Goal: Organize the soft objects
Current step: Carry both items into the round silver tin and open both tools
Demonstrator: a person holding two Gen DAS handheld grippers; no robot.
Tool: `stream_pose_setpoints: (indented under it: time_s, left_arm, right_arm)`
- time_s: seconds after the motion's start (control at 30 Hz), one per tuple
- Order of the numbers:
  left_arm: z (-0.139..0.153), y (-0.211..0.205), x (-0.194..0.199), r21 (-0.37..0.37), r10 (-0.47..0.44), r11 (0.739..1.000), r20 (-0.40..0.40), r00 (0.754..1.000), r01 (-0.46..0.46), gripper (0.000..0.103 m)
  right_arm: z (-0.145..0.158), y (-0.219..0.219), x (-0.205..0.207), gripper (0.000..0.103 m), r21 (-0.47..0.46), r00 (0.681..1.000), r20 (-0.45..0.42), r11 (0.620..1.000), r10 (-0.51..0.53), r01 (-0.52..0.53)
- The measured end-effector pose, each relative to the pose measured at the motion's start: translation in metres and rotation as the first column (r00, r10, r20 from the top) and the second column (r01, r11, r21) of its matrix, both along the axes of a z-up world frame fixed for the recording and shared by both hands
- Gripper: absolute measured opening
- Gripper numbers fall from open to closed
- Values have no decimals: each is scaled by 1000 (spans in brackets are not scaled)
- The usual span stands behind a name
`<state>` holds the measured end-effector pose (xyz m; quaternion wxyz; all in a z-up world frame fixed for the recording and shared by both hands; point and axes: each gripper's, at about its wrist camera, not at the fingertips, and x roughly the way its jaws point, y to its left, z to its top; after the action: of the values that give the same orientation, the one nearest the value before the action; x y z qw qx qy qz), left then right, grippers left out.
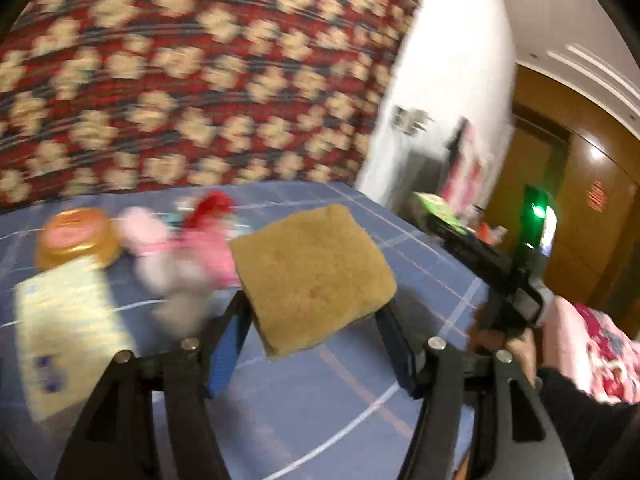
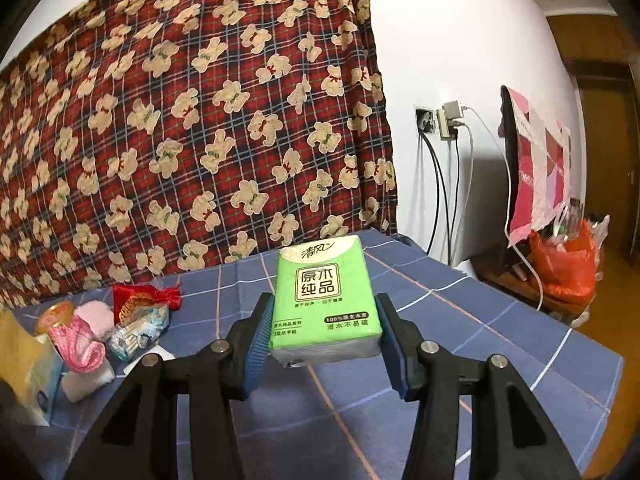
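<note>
My left gripper (image 1: 312,308) is shut on a tan sponge (image 1: 312,264), which hangs tilted above the blue checked tablecloth (image 1: 320,408). The left wrist view is blurred. My right gripper (image 2: 325,304) is shut on a green pack of tissues (image 2: 320,292), held above the cloth (image 2: 480,340); a hand (image 1: 516,344) holds it at the right of the left wrist view. At the table's left lie a red pouch (image 2: 144,298), a pink puff (image 2: 94,316), a coil of pink cord (image 2: 82,350) and a wrapped packet (image 2: 140,332).
An orange-lidded jar (image 2: 56,316), a yellowish box (image 2: 24,368) and a white block (image 2: 86,380) stand by the pile. A plaid bear-print cloth (image 2: 200,120) hangs behind the table. Past the table's right edge are wall sockets with cables (image 2: 444,120) and an orange bag (image 2: 564,264).
</note>
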<state>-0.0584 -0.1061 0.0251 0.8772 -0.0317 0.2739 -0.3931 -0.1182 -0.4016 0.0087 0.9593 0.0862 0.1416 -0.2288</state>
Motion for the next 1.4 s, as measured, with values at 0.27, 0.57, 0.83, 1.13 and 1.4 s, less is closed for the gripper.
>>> stream_pose_setpoints:
  time_s: [0.27,0.57,0.83,1.13,1.4]
  left_arm:
    - [2,71,6,-6,168,986,59,984,-168,64]
    - [2,154,4,37,380,921,133,916,-387,64]
    - [4,253,10,7,585,807,115,803,-590,64]
    - [-15,331,32,112,776,614,96,624,-781,64]
    - [-40,348,50,191,814,563,36,579,-804,64]
  right_arm:
    - [-1,79,0,52,50,983,-14,982,184,-183]
    - [15,209,22,52,47,871,-4,870,491,-490]
    - [35,327,49,52,1,720,12,720,694,-694]
    - [23,436,109,52,60,591,-54,593,805,-803]
    - [-3,462,132,52,101,555,-110,564,825,-819]
